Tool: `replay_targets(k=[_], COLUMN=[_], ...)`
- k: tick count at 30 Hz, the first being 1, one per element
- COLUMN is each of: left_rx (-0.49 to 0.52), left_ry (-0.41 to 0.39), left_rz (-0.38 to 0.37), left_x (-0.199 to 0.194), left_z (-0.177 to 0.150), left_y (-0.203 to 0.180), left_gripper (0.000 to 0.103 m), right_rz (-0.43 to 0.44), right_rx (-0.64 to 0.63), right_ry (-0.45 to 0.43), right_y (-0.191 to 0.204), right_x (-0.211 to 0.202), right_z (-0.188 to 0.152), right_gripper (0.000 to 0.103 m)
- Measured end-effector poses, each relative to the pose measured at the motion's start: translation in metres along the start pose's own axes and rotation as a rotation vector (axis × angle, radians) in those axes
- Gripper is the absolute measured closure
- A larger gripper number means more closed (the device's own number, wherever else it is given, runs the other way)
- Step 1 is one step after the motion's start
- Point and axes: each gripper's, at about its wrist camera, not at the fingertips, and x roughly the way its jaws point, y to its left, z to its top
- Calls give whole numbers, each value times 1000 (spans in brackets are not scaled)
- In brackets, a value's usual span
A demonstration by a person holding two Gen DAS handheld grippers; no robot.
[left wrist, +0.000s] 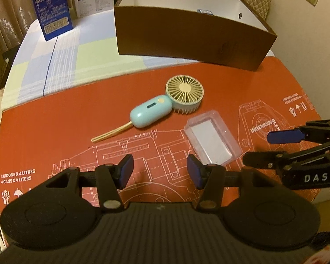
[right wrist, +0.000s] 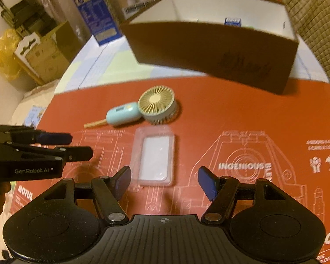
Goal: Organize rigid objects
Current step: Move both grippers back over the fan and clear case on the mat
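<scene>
Left gripper (left wrist: 160, 171) low over a red printed cardboard sheet (left wrist: 61, 132), jaws spread wide with nothing between the blue pads; right gripper (right wrist: 164, 180) likewise spread wide and empty, hovering just above the same sheet.

From the left wrist view: clear plastic case (left wrist: 212, 142) with a white insert lying flat at about 1 o'clock of the spread fingers, just beyond the right-hand pad, apart from it; mint handheld fan (left wrist: 165, 105) at 12 o'clock, farther out, round grille head toward 1 o'clock, capsule body toward 10 o'clock, a thin tan strap trailing off toward 8 o'clock; case and fan near each other, not touching; brown open box (left wrist: 187, 35) with white inner walls beyond the fan at 12 to 1 o'clock, standing partly on the sheet and partly on a checked tablecloth (left wrist: 55, 52); some small item just showing over the box's near wall, too hidden to name; blue carton (left wrist: 51, 6) upright at 10 o'clock on the cloth; right gripper entering at 3 o'clock, fingers parted.

From the right wrist view: plastic case dead ahead at 12 o'clock between the lines of the two fingers, slightly past the tips; fan beyond it at 12 o'clock; box behind at 12 to 1 o'clock; left gripper at 9 o'clock, fingers parted.
</scene>
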Motion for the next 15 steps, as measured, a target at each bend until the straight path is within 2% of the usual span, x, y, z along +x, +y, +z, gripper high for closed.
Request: replay_targets(k=[9, 15], left_rx=[2, 8], left_ry=[25, 31], left_rz=[-2, 4], left_x=[9, 15], left_z=[-4, -4], left_y=[5, 10], left_gripper=[54, 54], right_rz=[13, -9], right_rx=[21, 0], right_ry=[83, 87], right_y=[5, 14], right_x=[24, 37], right_z=[1, 5], right_gripper=[37, 34])
